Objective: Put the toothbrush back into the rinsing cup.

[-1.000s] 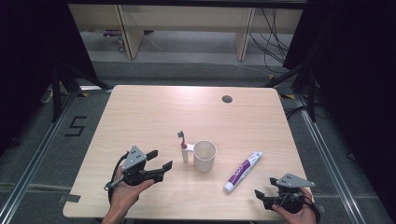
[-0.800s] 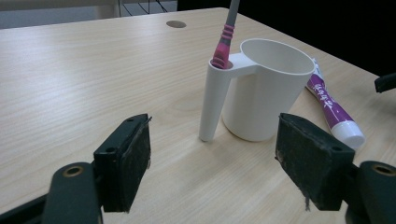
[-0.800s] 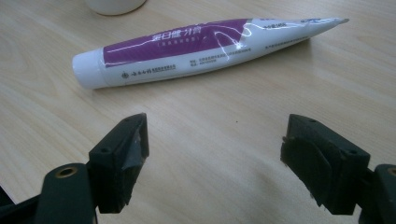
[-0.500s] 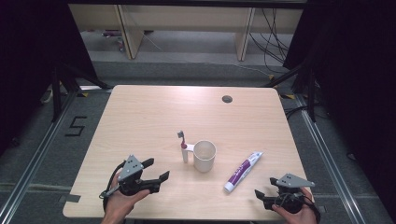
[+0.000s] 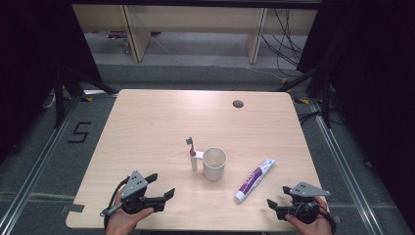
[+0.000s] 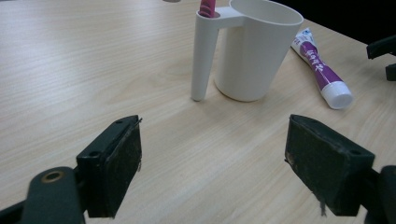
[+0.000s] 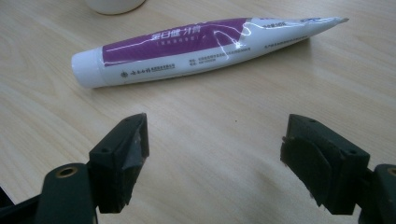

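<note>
1. One white cup (image 5: 214,163) stands upright near the middle of the table (image 5: 147,127). A hollow holder forms its handle, and one toothbrush (image 5: 191,147) with a pink stem stands in that holder, head up.
2. In your left gripper view the cup (image 6: 254,51) sits ahead of the jaws, well clear of them, with the toothbrush's pink stem (image 6: 206,8) poking out of the holder.
3. Your left gripper (image 5: 159,188) sits near the table's front edge, to the cup's left. Its jaws have just been opening and now stand wide apart with nothing between them.
4. One tube (image 5: 254,179) of toothpaste lies flat to the cup's right, apart from it, cap toward you.
5. In your right gripper view the tube (image 7: 201,44) is white with a purple band carrying white Chinese print; it is too small to read for certain.
6. Your right gripper (image 5: 274,205) rests at the front right corner, near the tube's cap, jaws apart and empty.
7. One dark round hole (image 5: 238,104) shows near the table's far edge.
</note>
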Demonstrator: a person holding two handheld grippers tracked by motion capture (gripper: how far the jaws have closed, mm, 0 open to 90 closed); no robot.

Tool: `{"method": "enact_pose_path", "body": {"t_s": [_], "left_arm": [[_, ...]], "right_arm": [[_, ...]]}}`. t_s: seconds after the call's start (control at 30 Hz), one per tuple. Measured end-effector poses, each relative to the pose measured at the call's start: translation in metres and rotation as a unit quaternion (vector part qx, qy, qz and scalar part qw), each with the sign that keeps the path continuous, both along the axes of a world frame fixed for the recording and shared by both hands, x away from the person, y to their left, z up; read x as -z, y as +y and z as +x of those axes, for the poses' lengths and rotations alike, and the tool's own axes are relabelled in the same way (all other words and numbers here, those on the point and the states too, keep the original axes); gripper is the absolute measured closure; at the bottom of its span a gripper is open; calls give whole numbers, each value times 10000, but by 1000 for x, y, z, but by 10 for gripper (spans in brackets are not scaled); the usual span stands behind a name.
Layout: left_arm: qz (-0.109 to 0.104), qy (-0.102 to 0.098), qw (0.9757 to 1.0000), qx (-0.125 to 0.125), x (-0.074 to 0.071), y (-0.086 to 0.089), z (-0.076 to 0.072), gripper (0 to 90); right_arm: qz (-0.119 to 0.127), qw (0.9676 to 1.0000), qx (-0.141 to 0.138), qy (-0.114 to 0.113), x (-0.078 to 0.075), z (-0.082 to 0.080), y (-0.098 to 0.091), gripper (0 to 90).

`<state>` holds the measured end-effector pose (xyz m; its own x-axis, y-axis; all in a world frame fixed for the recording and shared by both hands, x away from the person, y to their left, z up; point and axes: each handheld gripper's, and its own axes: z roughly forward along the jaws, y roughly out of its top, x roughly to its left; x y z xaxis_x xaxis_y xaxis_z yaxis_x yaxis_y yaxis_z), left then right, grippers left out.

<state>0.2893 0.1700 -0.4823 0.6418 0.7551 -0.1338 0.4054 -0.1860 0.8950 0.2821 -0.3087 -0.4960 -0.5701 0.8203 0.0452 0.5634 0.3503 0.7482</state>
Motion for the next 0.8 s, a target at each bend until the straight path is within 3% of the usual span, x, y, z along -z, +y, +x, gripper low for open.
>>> {"method": "enact_pose_path", "body": {"t_s": [0.1, 0.3, 0.37, 0.4, 0.47, 0.7, 0.73, 0.8], "left_arm": [[-23, 32, 10000, -9, 4, 1, -3, 174], [-128, 209, 9997, -50, 7, 2, -8, 165], [-112, 178, 9998, -20, 8, 2, -10, 165], [-106, 216, 9997, -7, 8, 2, -13, 165], [-128, 215, 9997, -26, 9, 1, -15, 165], [-23, 208, 9998, 21, 14, 0, -22, 164], [70, 244, 9997, 25, 15, 0, -26, 165], [91, 252, 9996, 47, 17, -1, -29, 165]], "right_arm": [[98, 9999, 15, 107, 1, 0, 0, 235], [62, 10000, -8, 49, 1, 1, -1, 235], [164, 9997, 56, 174, 1, -1, 1, 234], [70, 10000, -9, 60, 1, 1, -1, 234], [65, 10000, -9, 64, 1, 1, -1, 234], [150, 9997, 60, 165, 1, -2, 0, 235], [56, 10000, -2, 41, 1, -1, -2, 234], [29, 10000, -24, 48, 0, -1, -2, 234]]}}
